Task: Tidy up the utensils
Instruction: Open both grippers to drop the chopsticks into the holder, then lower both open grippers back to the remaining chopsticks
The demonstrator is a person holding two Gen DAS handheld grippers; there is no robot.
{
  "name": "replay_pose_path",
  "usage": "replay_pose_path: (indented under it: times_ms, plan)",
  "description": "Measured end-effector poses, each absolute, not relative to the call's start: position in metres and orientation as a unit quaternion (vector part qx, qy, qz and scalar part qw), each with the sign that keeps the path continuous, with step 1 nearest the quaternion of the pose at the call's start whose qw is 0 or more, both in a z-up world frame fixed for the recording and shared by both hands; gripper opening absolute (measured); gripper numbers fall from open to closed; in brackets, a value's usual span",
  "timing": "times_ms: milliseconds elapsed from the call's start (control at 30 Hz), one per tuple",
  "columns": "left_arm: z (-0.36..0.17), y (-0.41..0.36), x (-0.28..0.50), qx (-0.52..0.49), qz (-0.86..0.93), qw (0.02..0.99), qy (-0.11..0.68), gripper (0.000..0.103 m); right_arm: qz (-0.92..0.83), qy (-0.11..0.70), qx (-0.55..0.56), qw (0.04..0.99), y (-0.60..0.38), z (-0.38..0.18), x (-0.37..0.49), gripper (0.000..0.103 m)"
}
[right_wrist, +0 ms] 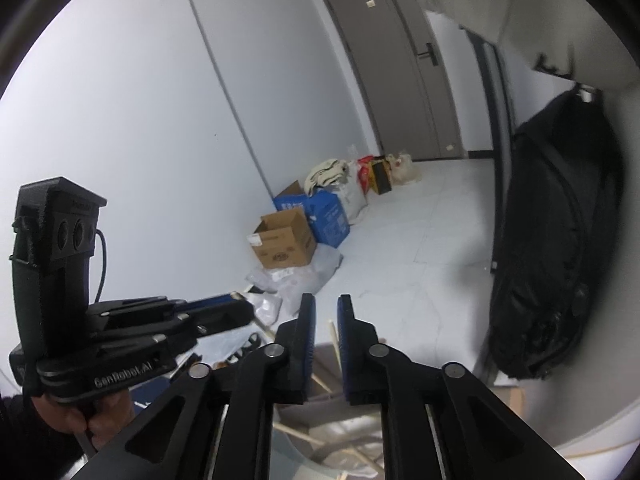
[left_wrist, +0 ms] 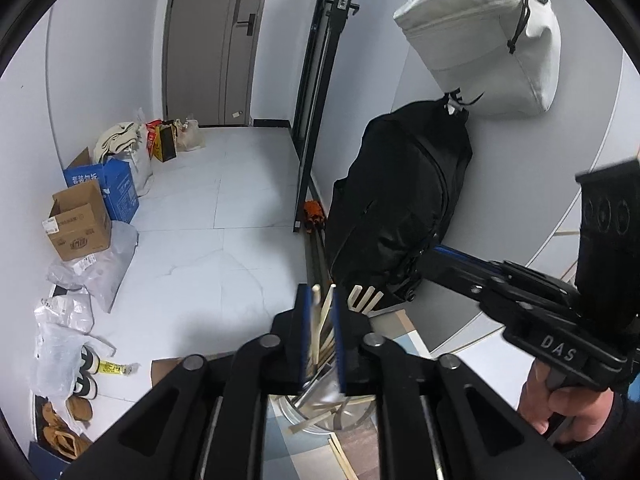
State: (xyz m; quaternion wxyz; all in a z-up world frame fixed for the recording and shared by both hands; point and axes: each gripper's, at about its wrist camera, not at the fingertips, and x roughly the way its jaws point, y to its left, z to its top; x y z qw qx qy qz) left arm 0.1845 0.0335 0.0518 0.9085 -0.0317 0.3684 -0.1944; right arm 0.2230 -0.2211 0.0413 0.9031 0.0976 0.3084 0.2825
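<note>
Several pale wooden chopsticks (left_wrist: 319, 322) stand leaning in a shiny metal holder (left_wrist: 352, 414) right under my left gripper (left_wrist: 320, 292). Its blue pads stand a narrow gap apart with two chopstick tips between them, and the pads do not press on the sticks. My right gripper (right_wrist: 326, 300) is open just as narrowly above the same holder (right_wrist: 344, 454), with one chopstick (right_wrist: 333, 336) showing in the gap, untouched. Each gripper appears in the other's view: the right one (left_wrist: 430, 266) at the right, the left one (right_wrist: 244, 310) at the left, each held by a hand.
A black bag (left_wrist: 400, 200) and a grey bag (left_wrist: 484, 40) hang on the wall to the right. Cardboard boxes (left_wrist: 80, 224), a blue box (left_wrist: 116, 188), plastic bags and shoes (left_wrist: 86, 380) line the left wall. A grey door (left_wrist: 216, 40) closes the corridor's far end.
</note>
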Motion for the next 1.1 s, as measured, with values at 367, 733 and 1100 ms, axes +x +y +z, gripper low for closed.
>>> replay_pose_path:
  times_ms: [367, 733, 1100]
  plan:
    - [0.053, 0.035, 0.144, -0.040, -0.130, 0.926, 0.351, 0.042, 0.260, 0.298, 0.141, 0.908, -0.257, 0.049, 0.172, 0.043]
    - [0.060, 0.031, 0.105, -0.022, -0.106, 0.939, 0.326, 0.058, 0.253, 0.293, 0.144, 0.911, -0.263, 0.049, 0.126, 0.064]
    - [0.035, 0.036, 0.084, -0.035, -0.081, 0.937, 0.338, 0.072, 0.252, 0.308, 0.146, 0.906, -0.264, 0.021, 0.091, 0.079]
